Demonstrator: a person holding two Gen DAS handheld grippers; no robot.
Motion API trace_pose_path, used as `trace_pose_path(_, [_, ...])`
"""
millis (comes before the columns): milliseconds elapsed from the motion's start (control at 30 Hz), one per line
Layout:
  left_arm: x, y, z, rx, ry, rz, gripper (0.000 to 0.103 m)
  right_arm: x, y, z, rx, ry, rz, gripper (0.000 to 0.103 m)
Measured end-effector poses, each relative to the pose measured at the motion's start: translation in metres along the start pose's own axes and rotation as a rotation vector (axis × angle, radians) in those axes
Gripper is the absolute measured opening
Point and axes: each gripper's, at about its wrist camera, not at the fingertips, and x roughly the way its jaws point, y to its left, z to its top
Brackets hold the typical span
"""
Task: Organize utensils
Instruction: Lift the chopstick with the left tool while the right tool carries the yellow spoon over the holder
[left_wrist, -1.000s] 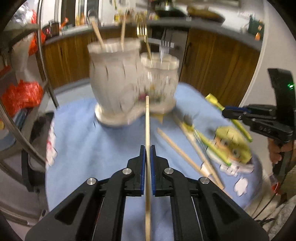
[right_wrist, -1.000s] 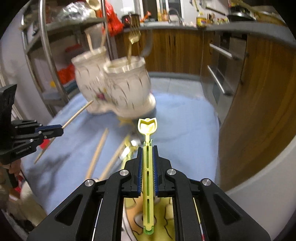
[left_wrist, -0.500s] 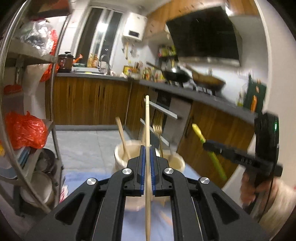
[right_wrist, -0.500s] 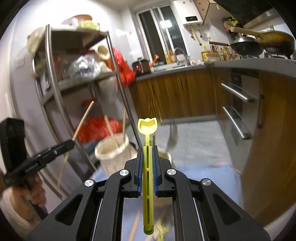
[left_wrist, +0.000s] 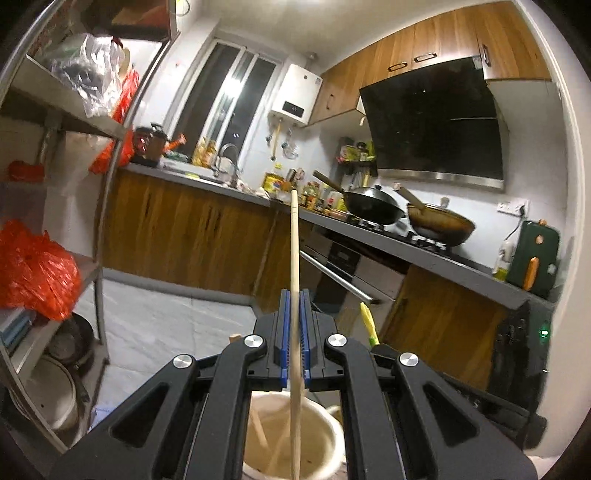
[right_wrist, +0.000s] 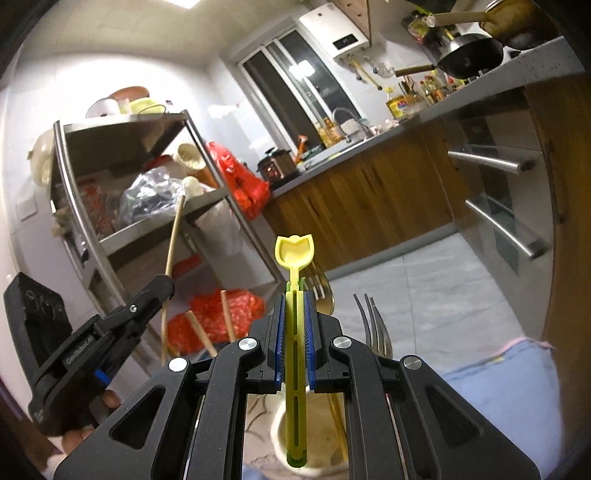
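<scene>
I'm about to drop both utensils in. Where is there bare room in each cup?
Chopstick cup: wooden chopsticks crowd the left; the interior is bare between the held chopstick and the right rim. Fork cup: forks crowd the right; bare room lies left of the yellow spoon.

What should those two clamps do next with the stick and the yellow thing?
Probably lower both a little, then let go. The left gripper holds the chopstick upright over a cream pot, and the right gripper holds the yellow utensil with its lower end inside the other pot.
</scene>
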Motion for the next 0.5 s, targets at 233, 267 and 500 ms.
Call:
trace_pose_path(233, [0.006, -0.008, -0.015, 0.061, -0.044, 0.042, 0.005, 0.005, 0.014, -0.017, -0.136, -0.087, -0.061, 0.011])
trace_pose_path(267, [0.006, -0.008, -0.017, 0.065, -0.044, 0.042, 0.005, 0.005, 0.015, -0.019, -0.154, -0.092, -0.068, 0.011])
trace_pose_path(500, [-0.005, -0.005, -0.031, 0.091, -0.022, 0.036, 0.005, 0.004, 0.016, -0.032, -0.219, -0.072, -0.095, 0.011])
